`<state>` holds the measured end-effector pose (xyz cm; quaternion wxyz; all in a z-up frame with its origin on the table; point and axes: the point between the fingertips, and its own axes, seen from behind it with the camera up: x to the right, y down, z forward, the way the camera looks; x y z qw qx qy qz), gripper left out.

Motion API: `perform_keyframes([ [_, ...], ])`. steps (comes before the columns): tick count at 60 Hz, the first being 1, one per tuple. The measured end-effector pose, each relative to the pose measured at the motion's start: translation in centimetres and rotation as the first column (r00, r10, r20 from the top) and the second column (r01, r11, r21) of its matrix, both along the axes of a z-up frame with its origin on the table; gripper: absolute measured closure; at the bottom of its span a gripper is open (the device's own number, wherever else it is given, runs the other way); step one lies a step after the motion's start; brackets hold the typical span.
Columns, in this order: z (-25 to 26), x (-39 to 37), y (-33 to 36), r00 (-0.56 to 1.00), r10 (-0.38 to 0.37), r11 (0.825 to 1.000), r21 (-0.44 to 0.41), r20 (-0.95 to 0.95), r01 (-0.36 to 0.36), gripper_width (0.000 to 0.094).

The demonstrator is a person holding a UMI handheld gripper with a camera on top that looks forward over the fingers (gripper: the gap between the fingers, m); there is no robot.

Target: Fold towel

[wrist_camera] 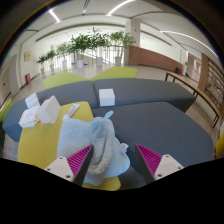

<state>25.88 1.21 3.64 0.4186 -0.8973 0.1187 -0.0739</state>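
Pink-padded fingers of the gripper (108, 165) stand spread at lower centre, with the towel (95, 148) bunched between them, soft pale-blue cloth crumpled on a yellow cushion (38, 140) of the grey sofa (150, 120). Folding looks barely begun; next calls for pinching an edge and drawing it flat.

A grey tabletop (150, 120) carried everything. A yellow sheet (42, 140) covered its nine-o'clock part, and a crumpled pale blue towel (95, 145) lay on that sheet toward six o'clock. White boxes (40, 108) sat at ten o'clock, and one white box (106, 97) at twelve.
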Motion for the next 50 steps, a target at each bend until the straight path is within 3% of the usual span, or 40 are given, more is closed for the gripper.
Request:
perform_keyframes([
  [3,0.9,-0.3,-0.7,1.000,0.011,1.000,-0.009,-0.022,-0.012,0.0121],
  [12,5.1,-0.8,-4.2,0.998,0.026,1.000,-0.002,-0.062,-0.026,0.0097],
  [29,15.8,-6.3,-13.4,0.992,0.122,0.982,0.149,-0.012,-0.119,0.0099],
  [43,18.0,-10.1,-16.1,0.977,0.210,0.957,0.197,0.033,-0.212,0.0089],
  [50,18.5,-9.7,-16.1,0.976,0.207,0.954,0.210,0.061,-0.215,0.0089],
])
